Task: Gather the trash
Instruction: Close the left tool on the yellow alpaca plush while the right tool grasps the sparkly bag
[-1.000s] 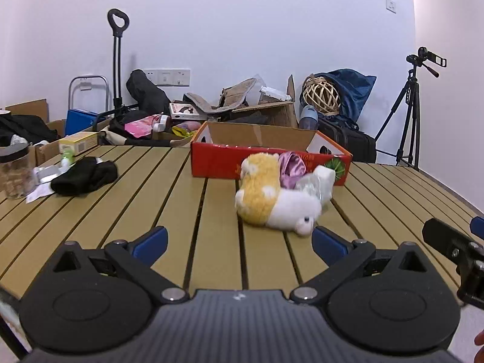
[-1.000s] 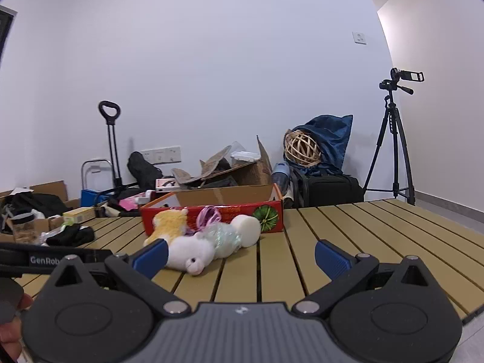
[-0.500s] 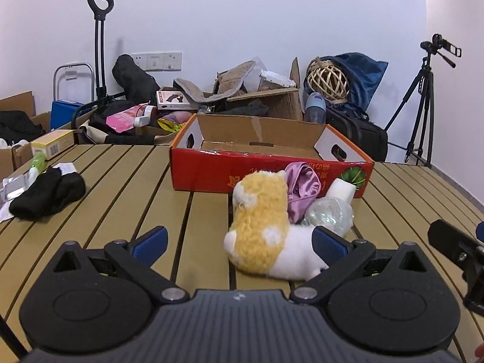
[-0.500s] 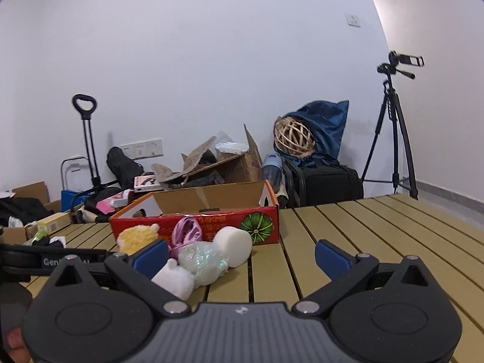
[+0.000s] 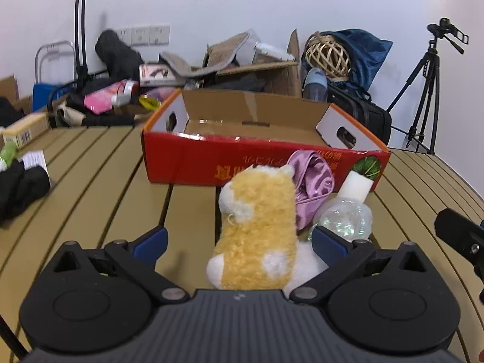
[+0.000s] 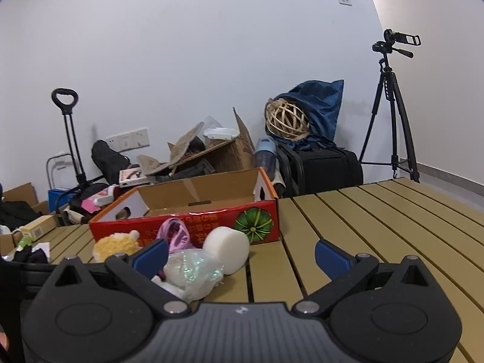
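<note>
Plush toy (image 5: 257, 230), purple cloth (image 5: 314, 181), crinkled wrap (image 5: 345, 216) and foam roll (image 5: 355, 185) lie clustered against the box's (image 5: 187, 163) near wall; the box looks empty, so collection seems unstarted. Left gripper (image 5: 239, 239), released, straddles the toy; right gripper (image 6: 240, 255), released, holds nothing. Slatted table (image 6: 378, 227); clutter along the wall, tripod (image 6: 391, 106) in the corner.

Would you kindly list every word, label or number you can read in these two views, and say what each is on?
No text can be read with certainty.
Red box: yellow characters on its front, upside down, illegible.
Yellow carton: barcode, digits too small.
White paper slip: print too blurred.
Pink-and-white box behind the table: picture, lettering illegible.
</note>
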{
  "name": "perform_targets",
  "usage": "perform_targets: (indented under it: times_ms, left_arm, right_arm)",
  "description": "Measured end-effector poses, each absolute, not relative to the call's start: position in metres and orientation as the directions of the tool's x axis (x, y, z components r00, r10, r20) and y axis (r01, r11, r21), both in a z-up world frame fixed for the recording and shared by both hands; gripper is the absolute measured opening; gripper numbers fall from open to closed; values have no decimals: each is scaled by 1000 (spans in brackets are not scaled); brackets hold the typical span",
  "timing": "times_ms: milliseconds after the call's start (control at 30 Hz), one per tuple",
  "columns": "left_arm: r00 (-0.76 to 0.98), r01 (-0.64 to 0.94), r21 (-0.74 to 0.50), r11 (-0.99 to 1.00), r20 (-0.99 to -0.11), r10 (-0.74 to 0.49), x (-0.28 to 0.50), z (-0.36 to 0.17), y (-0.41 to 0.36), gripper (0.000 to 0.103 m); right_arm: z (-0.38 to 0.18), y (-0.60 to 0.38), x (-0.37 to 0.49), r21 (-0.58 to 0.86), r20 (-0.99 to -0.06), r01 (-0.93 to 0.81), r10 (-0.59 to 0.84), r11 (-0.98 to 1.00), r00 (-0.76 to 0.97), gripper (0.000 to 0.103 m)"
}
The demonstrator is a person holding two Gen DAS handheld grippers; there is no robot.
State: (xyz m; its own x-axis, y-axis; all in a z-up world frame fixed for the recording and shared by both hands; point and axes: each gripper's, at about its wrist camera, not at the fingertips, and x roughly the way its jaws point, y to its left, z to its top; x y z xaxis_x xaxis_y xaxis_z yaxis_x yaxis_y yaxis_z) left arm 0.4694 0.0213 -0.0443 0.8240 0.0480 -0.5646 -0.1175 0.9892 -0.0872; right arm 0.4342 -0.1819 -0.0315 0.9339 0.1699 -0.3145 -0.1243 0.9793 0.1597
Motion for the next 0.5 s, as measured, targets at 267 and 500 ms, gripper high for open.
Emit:
perform_targets:
  times_ms: [267, 500]
  left_arm:
    - [815, -102, -177, 979, -579, -20, 475, -54, 32, 100]
    - [808, -49, -290, 956, -574, -132, 477, -57, 42, 77]
  right_arm:
    - [-33, -177, 447, 152, -340, -115, 161, 982, 926, 103]
    - [-35, -178, 449, 160, -350, -111, 161, 981, 923, 103]
